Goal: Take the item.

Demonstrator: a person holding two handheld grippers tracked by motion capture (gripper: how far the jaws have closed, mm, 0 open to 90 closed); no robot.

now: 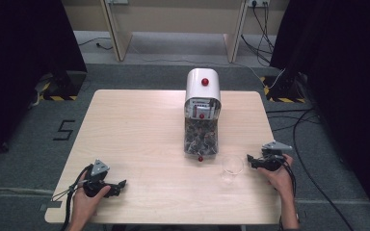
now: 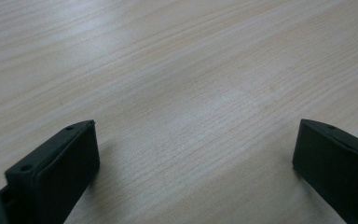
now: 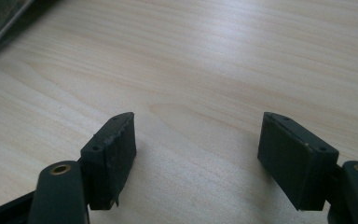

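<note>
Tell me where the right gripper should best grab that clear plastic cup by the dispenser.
Probably around the side wall of the clear cup, near mid height, coming level from the right gripper side. It stands upright with its mouth up, so the round wall suits the open jaws; thin plastic suggests a gentle squeeze.

Pale wood table with a white dispenser, a clear cup and two black grippers.

The table (image 1: pixel 139 125) is light beige with fine grain lines. The white dispenser (image 1: pixel 203 113) at 12 o'clock carries a red knob (image 1: pixel 204 82). The clear cup (image 1: pixel 232 167) is colourless. The left gripper (image 1: pixel 121 184) and right gripper (image 1: pixel 250 161) are black, each with a grey plate.
</note>
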